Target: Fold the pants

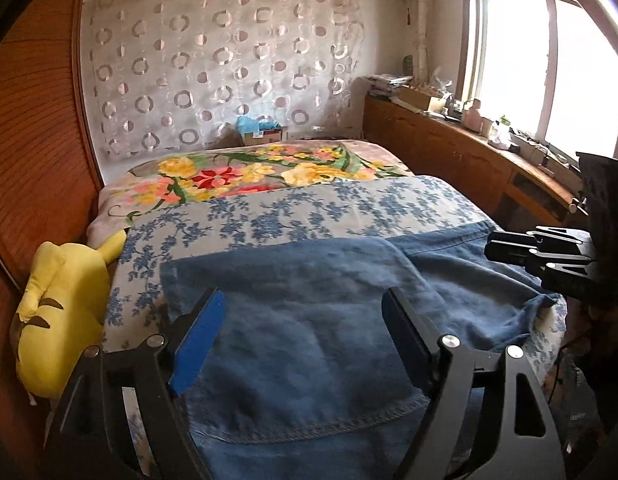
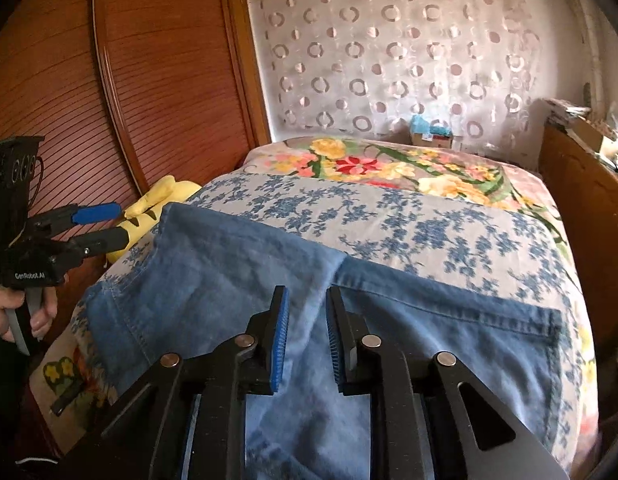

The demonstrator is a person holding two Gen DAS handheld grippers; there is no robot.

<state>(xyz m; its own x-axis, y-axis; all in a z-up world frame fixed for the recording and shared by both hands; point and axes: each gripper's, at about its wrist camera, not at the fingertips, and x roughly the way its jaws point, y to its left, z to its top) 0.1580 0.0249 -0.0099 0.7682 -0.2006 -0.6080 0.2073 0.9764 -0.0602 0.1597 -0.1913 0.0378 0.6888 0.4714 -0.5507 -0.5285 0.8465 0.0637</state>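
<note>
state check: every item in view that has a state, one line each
pants: folded over, lying on the bed, in neither gripper
left gripper: open wide, empty, above the pants
right gripper: slightly open, nothing between its pads, above the pants
sheet: spread flat under the pants
blanket: spread over the far end of the bed
plush toy: lying at the bed's edge by the wardrobe
</note>
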